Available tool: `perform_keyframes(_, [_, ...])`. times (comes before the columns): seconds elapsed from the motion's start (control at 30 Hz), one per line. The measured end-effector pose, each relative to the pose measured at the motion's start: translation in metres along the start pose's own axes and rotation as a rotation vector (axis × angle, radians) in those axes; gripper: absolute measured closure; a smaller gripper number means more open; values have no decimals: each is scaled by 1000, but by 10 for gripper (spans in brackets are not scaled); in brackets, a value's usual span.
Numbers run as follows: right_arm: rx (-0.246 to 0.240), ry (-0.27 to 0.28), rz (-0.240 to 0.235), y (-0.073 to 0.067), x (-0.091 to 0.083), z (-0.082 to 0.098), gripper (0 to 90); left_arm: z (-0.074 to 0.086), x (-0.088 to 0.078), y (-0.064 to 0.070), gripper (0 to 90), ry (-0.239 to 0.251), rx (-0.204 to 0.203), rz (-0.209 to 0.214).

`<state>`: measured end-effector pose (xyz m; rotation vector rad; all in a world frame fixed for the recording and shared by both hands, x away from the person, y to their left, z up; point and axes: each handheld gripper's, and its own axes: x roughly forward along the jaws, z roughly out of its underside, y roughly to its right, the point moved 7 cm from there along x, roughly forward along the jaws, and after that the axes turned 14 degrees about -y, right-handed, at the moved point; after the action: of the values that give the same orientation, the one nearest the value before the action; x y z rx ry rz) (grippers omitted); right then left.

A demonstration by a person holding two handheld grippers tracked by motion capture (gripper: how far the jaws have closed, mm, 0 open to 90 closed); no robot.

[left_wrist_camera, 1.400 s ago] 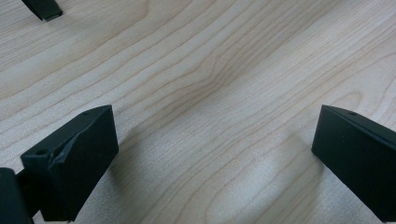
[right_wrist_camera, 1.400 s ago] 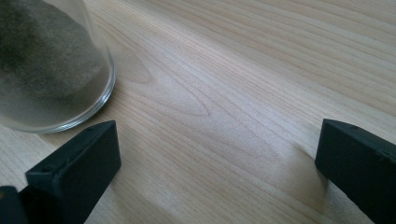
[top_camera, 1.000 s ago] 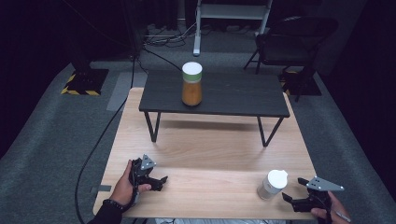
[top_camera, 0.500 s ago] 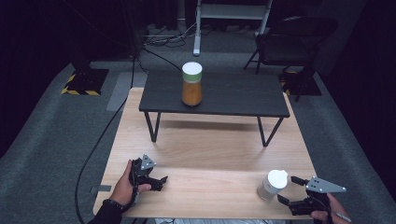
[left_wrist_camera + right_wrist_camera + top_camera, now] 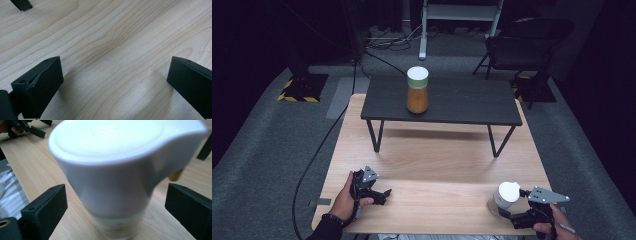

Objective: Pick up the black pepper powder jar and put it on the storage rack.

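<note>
Right gripper at the white-lidded jar, left gripper idle.

I have my right gripper (image 5: 512,210) at the near right of the pale wooden table (image 5: 437,165), jaws spread either side of the clear glass jar with a white cap (image 5: 107,175); they have just been narrowing, pads not yet pressing. My left gripper (image 5: 382,195) rests released on the boards. An orange-filled jar (image 5: 417,91) stands on the low black bench (image 5: 462,102).

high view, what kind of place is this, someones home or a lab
Most likely a lab or recording studio, not a home: a light wooden table on grey carpet amid dark surroundings, cables trailing across the floor, yellow-and-black hazard tape at a stand's base, and a metal stand behind.
</note>
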<state>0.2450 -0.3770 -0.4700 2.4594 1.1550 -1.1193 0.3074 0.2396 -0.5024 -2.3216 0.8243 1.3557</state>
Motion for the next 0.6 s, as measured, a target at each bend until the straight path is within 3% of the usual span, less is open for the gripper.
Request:
perform_keyframes(0.1, [33,17,-32,0,8,0,61,0,0,0,4,0,0,0])
perform_keyframes(0.17, [26,30,-22,-4,11,0,93,0,0,0,4,0,0,0])
perform_keyframes(0.23, [49,44,-20,-6,13,0,122,0,0,0,4,1,-1,0])
perform_keyframes(0.43, [59,55,48,-13,19,1,260,0,0,0,5,0,0,0])
perform_keyframes(0.6, [42,62,79,-17,21,0,276,0,0,0,4,0,-1,0])
